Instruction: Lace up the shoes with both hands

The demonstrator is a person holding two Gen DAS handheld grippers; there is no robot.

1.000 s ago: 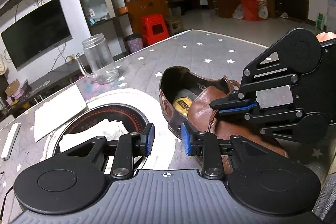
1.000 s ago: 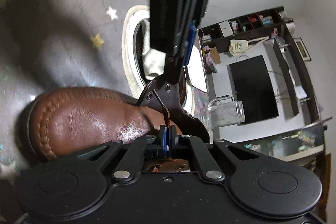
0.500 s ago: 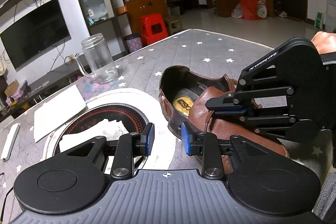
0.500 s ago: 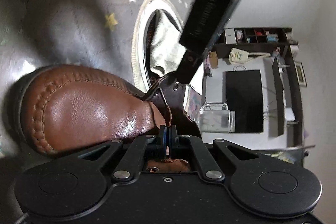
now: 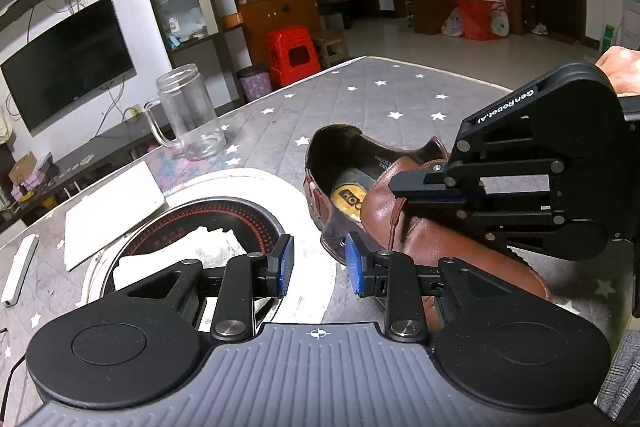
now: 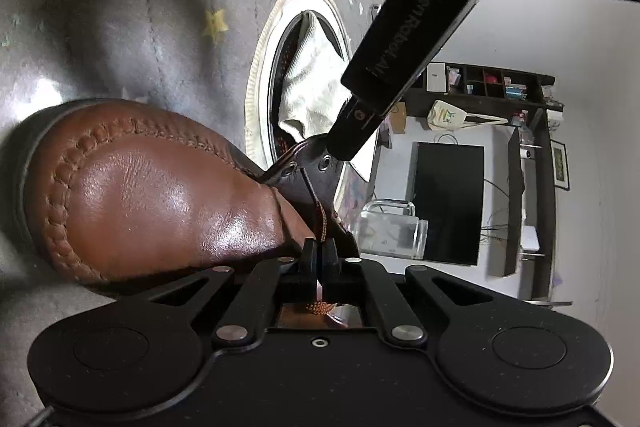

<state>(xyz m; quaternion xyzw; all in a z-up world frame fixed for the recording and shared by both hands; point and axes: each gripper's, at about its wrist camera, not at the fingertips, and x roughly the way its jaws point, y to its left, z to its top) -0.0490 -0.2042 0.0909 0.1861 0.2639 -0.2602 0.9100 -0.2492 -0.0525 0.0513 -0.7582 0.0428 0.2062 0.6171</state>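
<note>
The brown shoe (image 5: pixel 420 227) lies on the star-patterned tabletop (image 5: pixel 360 95) at centre right of the left wrist view, its heel opening facing up the frame. The left gripper (image 5: pixel 320 265) sits low in that view with its jaws apart and nothing between the blue pads (image 5: pixel 283 264); the shoe's near side is just right of and behind the right pad. The right gripper (image 5: pixel 400 187) reaches in from the right edge over the shoe's tongue, a hand (image 5: pixel 622 75) behind it at the upper right.

In the right wrist view the shoe's toe (image 6: pixel 152 195) fills the left middle. The right gripper's jaws are closed on the lace (image 6: pixel 320 219), which runs from the eyelet flap (image 6: pixel 316 163) down into the jaws at lower centre. The left gripper's body crosses the upper right of this view, its tip close to the eyelets; whether it touches them I cannot tell.

A glass mug (image 5: pixel 188 119) stands at upper left, a round cooktop (image 5: pixel 200 227) with a white cloth (image 5: pixel 184 259) lies left of the shoe.

Against the frames a second ago, the right gripper is tilted more and sits slightly higher over the tongue; the lace is stretched longer between flap and jaws. The left gripper's opening is unchanged.
</note>
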